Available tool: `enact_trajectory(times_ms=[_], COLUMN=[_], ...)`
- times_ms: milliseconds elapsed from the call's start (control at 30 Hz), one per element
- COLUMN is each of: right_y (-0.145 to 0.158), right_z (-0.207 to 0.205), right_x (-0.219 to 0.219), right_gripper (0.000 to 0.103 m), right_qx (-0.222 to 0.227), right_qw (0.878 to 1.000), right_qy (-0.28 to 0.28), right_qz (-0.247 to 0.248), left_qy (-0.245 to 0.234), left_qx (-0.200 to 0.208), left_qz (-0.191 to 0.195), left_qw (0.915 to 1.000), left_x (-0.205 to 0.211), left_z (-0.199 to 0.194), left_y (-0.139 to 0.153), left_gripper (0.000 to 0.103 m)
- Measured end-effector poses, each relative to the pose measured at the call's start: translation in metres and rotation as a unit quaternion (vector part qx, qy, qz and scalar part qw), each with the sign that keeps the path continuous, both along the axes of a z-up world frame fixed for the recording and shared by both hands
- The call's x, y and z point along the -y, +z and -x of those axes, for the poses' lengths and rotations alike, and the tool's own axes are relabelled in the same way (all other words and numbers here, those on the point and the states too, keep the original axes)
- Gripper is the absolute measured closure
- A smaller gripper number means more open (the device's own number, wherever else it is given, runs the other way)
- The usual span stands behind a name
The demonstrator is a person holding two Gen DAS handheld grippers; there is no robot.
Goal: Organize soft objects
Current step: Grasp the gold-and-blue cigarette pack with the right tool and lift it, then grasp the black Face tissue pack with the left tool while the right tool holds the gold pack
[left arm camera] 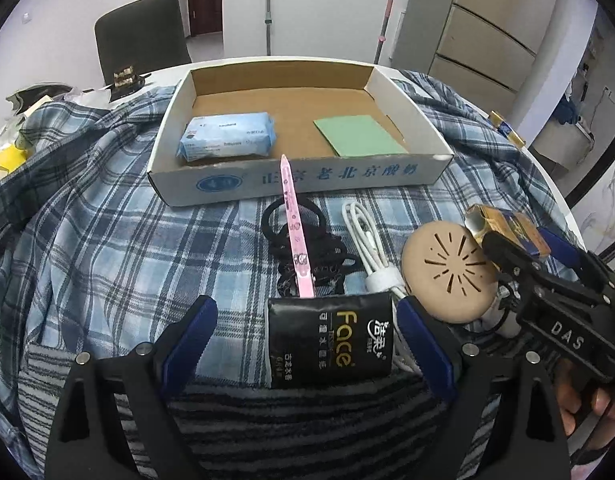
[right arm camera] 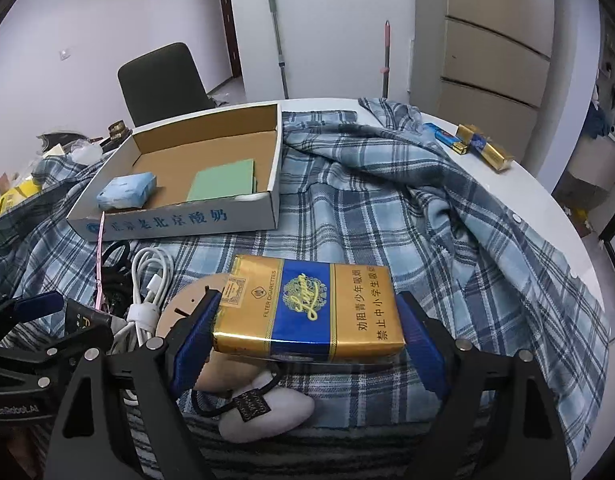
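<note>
While the right gripper [right arm camera: 303,344] pinches a cigarette pack [right arm camera: 311,308] above the plaid cloth [right arm camera: 407,220], the left gripper [left arm camera: 307,344] stands spread around a black tissue pack [left arm camera: 331,340], not pressing it. Next, likely: close, then carry it to the box [left arm camera: 299,180] at 12 o'clock.

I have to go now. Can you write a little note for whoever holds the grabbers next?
Right gripper: shut on the cigarette pack, held above the cloth.
Left gripper: open, its fingers either side of the black tissue pack.
Box: blue tissue pack and green cloth already inside.
Left out: hair ties, white cable, round pad, pink pen.
</note>
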State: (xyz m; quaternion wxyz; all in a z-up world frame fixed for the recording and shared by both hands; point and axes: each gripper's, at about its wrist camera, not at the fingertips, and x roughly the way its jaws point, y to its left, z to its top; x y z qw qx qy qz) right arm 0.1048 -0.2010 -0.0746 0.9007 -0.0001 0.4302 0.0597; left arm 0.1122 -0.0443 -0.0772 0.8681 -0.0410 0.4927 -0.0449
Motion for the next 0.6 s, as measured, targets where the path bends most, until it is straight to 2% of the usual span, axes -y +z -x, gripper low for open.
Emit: enact_trajectory(times_ms=[233,333,367,433,500,600], right_y=[0.000,0.000,0.000,0.000,0.000,0.000], right_z=[0.002,0.002,0.002,0.002,0.002,0.002], right_x=[-0.001,-0.001,-0.001,-0.001,-0.001,0.000], right_gripper=[0.018,0.018,0.018,0.018,0.018,0.018], right_qx=[0.003,0.002,0.002,0.001,0.001,0.001], right_qw=[1.000,1.000,1.000,1.000,1.000,1.000], right_qy=[0.003,0.002,0.002,0.002,0.002,0.000], right_qz=[0.003,0.002,0.002,0.002,0.002,0.000], left_qy=[-0.007,-0.007,-0.006,-0.007,-0.015,-0.023], left_qx=[-0.008,-0.010,-0.012,-0.011,-0.004,0.029], left_qz=[-0.007,0.002,0.007,0.013,0.015,0.017], left_qw=[0.9999,0.9999,0.9999,0.9998,0.9998,0.9992], left_x=[0.009,0.007,0.006,0.004,0.004,0.002], left_z=[-0.004,-0.004,-0.005,-0.004,-0.001,0.009], left_y=[-0.006,-0.008,-0.008,-0.009,-0.007,0.002], left_gripper=[0.012,0.025,0.033,0.034,0.035,0.036])
